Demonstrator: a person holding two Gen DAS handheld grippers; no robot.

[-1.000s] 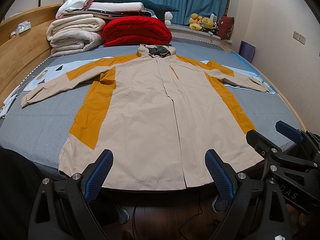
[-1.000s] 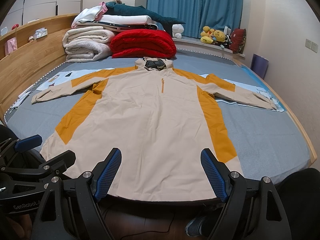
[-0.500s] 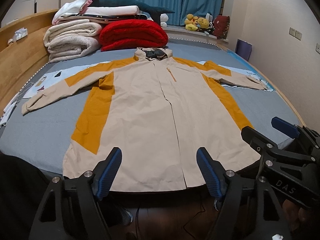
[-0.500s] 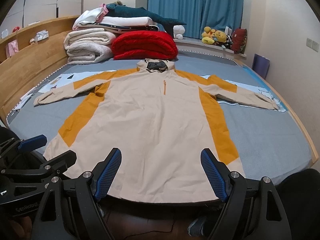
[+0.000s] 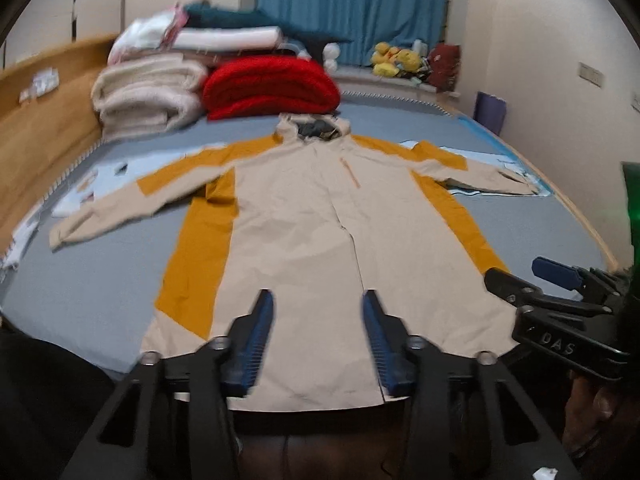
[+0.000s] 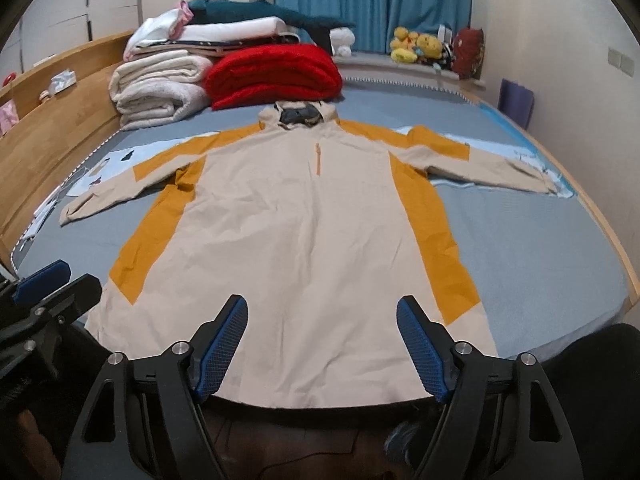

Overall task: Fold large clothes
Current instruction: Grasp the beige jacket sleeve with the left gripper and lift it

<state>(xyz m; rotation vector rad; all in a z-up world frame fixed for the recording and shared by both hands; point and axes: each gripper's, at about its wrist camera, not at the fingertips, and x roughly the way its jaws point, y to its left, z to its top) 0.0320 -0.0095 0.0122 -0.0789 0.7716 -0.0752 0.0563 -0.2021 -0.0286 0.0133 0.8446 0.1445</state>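
Jacket [image 6: 296, 232] lies flat on bed [image 6: 552, 248] just ahead of both claws, left gripper [image 5: 316, 340] part open w/ nothing held, right gripper [image 6: 322, 344] wider and empty, so probably pinch hem corners squarely before folding.

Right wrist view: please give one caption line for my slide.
Open right claw hovers at the hem of a beige-and-mustard jacket spread flat on the bed.

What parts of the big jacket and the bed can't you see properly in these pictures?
- Left wrist view: the whole picture is motion-blurred, so the folded blankets show no detail.
- Right wrist view: the jacket hem is partly covered by the right gripper.
- Both views: the hood's inside is too small to read.
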